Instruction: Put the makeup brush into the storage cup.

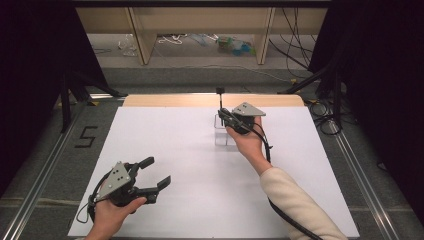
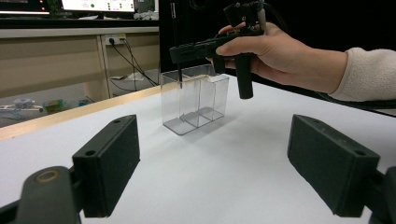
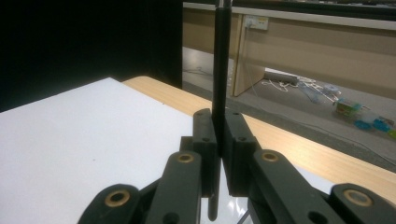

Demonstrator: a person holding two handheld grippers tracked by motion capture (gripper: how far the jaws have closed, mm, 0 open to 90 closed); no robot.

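Observation:
A clear plastic box [image 1: 223,134] with compartments stands upright on the white table top, right of centre toward the far edge. My right gripper [image 1: 222,115] hovers over it, shut on a thin black pen [image 1: 220,99] held upright. In the left gripper view the pen [image 2: 179,77] dips its lower tip just inside the box's [image 2: 198,100] left end compartment, under the right gripper [image 2: 181,50]. In the right gripper view the pen [image 3: 220,60] rises between the pressed jaws of the right gripper [image 3: 219,140]. My left gripper [image 1: 157,171] rests near the front left, open and holding nothing, as its own view confirms [image 2: 219,168].
The white sheet [image 1: 170,145] covers the table, with a bare wooden strip [image 1: 165,100] along the far edge. Beyond stand wooden shelf legs [image 1: 142,40] and floor cables [image 1: 300,65]. Black curtains flank both sides. A taped "5" [image 1: 86,137] marks the floor at left.

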